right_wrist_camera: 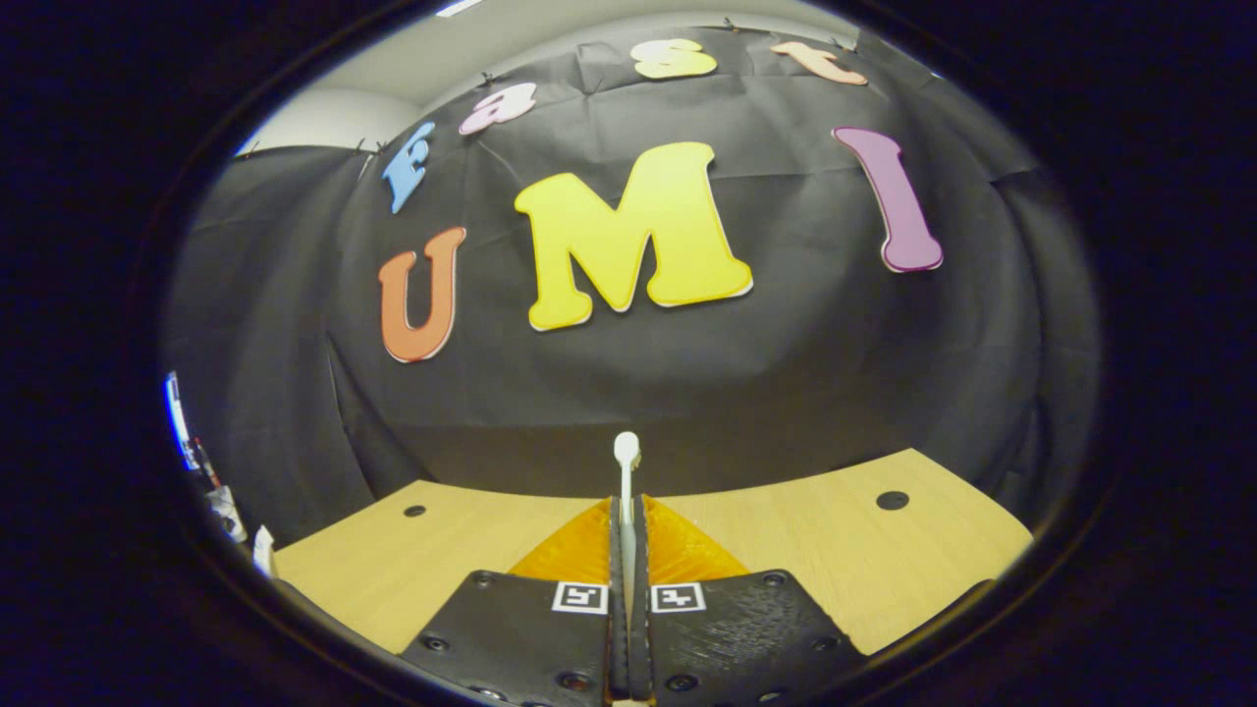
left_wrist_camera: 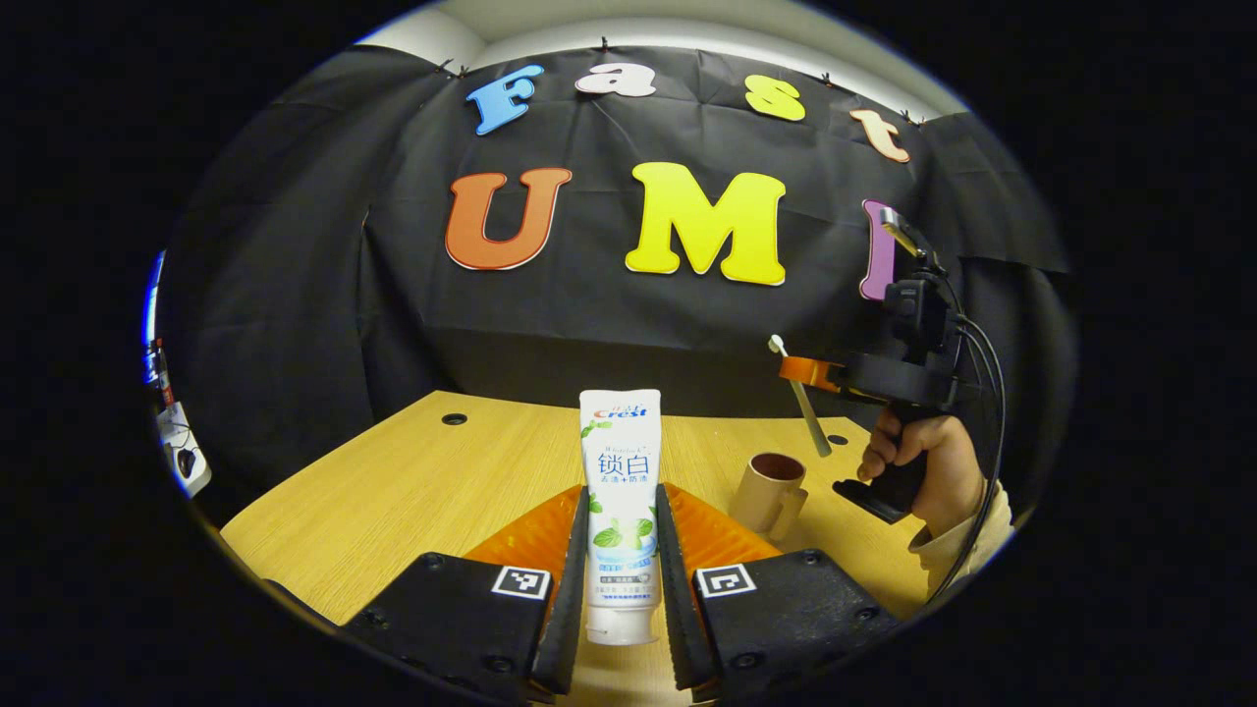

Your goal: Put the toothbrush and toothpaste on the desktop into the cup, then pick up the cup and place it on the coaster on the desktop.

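Left gripper view: cup [left_wrist_camera: 769,493] stands empty, toothbrush [left_wrist_camera: 803,397] above.

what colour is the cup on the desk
The cup is beige outside with a dark reddish-brown inside, seen best in the left gripper view.

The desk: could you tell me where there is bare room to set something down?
Bare desk runs from the left gripper and its toothpaste out to the left edge and back to the wall. It is crowded on the right, around the cup, under the right gripper and its toothbrush.
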{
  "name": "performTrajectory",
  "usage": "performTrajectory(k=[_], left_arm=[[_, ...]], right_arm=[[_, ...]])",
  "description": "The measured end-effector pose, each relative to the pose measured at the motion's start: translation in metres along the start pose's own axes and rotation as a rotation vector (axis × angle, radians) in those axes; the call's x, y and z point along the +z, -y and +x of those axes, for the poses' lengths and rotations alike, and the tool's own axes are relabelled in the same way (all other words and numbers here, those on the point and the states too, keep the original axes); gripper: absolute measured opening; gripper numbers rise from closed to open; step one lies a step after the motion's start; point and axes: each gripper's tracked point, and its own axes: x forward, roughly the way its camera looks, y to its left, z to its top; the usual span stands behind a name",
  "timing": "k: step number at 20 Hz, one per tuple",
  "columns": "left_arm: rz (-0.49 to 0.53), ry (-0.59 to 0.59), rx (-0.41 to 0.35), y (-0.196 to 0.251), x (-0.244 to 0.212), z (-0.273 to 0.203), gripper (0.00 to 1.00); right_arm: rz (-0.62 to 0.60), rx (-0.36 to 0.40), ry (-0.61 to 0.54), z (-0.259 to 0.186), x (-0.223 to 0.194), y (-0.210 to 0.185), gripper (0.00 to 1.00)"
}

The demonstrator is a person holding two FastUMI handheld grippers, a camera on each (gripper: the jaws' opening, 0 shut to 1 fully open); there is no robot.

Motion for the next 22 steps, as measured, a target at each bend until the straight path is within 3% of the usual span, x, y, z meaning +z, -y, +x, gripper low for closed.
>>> performTrajectory(k=[7, 16, 18, 20, 21, 22], left_arm=[[0.016, -0.043, -0.02, 0.009, -0.015, 0.013, 0.4], [0.023, -0.052, 0.0, 0.006, -0.016, 0.014, 0.4], [0.018, -0.041, 0.004, 0.006, -0.019, 0.01, 0.4], [0.016, -0.041, -0.002, 0.01, -0.019, 0.012, 0.4], [0.014, -0.038, -0.012, 0.013, -0.018, 0.013, 0.4], [0.012, -0.035, -0.019, 0.018, -0.016, 0.014, 0.4]], right_arm=[[-0.056, -0.004, 0.041, 0.008, 0.002, -0.001, 0.03], [-0.126, -0.02, -0.006, -0.007, -0.026, 0.001, 0.07], [-0.124, -0.023, -0.021, -0.015, -0.029, 0.004, 0.31], [-0.117, -0.019, -0.027, -0.027, -0.03, 0.007, 0.63], [-0.113, -0.02, -0.023, -0.035, -0.03, 0.01, 0.87], [-0.109, -0.028, -0.011, -0.042, -0.028, 0.015, 0.95]])
